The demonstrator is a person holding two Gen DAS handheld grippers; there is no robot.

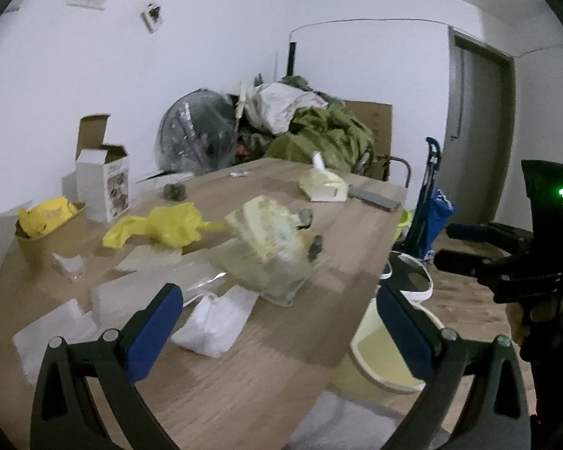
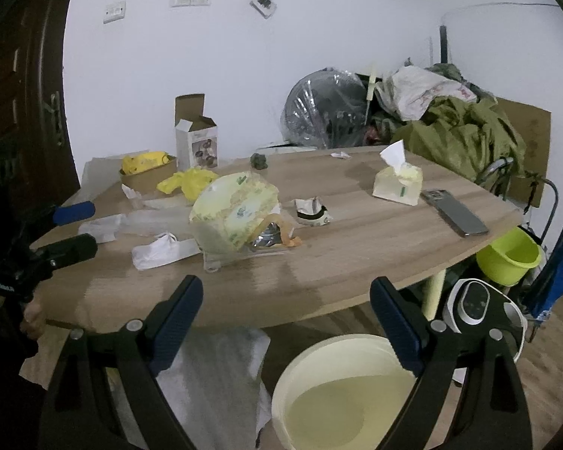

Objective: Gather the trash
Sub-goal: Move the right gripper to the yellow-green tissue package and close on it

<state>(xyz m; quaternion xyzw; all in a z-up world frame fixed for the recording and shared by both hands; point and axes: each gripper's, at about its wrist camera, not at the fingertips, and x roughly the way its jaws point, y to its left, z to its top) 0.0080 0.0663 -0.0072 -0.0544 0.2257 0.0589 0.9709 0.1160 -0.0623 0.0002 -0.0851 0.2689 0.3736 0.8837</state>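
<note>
Trash lies across a wooden table: a large crumpled yellow-green plastic package, a yellow plastic bag, a crumpled white tissue, clear plastic wrappers and a small torn wrapper. A pale yellow bin stands on the floor by the table's edge. My left gripper is open and empty above the table's near side. My right gripper is open and empty above the bin, short of the table edge.
A tissue box, a phone, an open white carton and a brown paper bowl stand on the table. A green bucket, a white appliance and a pile of bags are behind.
</note>
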